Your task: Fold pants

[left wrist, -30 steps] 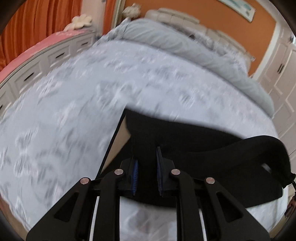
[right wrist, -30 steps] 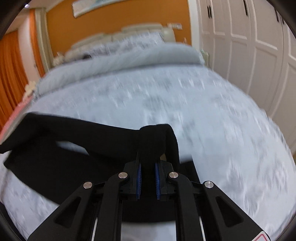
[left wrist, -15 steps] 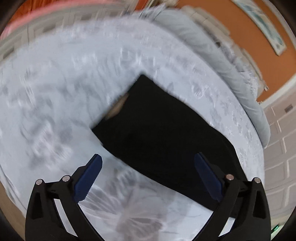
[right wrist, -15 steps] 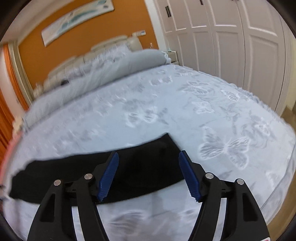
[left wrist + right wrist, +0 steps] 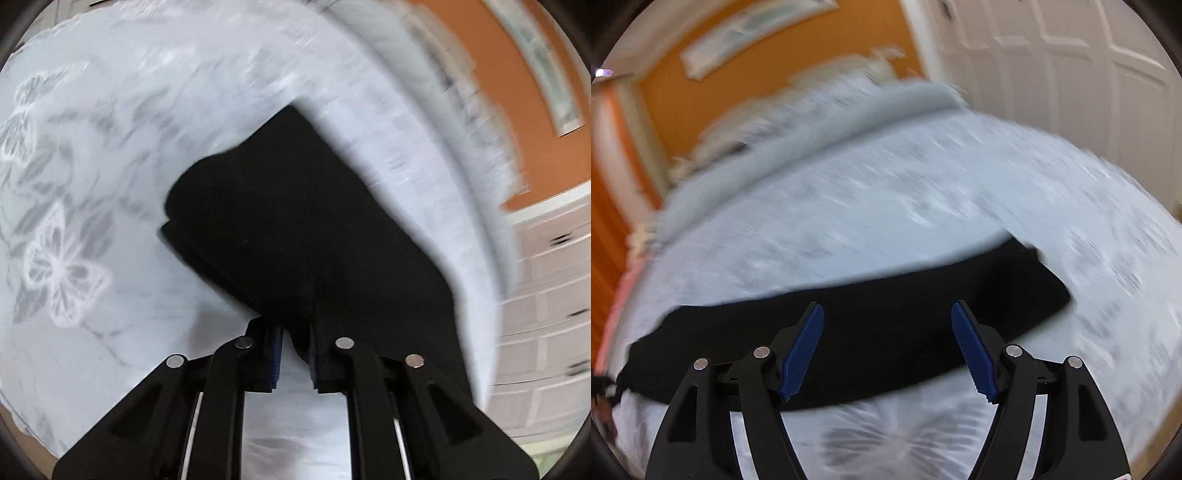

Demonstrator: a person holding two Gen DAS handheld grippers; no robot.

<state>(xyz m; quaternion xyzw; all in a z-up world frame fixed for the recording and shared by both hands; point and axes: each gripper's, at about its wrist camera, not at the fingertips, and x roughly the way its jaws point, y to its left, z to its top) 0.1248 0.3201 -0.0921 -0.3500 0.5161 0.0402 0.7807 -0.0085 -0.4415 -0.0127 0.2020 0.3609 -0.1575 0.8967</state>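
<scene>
Now pinching the near edge of the half-folded pants [image 5: 295,221] between closed left jaws, right jaws hovering open above, another fold probably remaining.

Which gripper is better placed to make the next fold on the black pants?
Left, probably. The left gripper is already shut on the near edge of the black pants, which lie on the bed. The right gripper is open above them, holding nothing.

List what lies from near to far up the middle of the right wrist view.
Right gripper with jaws open → black pants lying flat → butterfly-print bedspread → grey rolled duvet → orange wall.
</scene>
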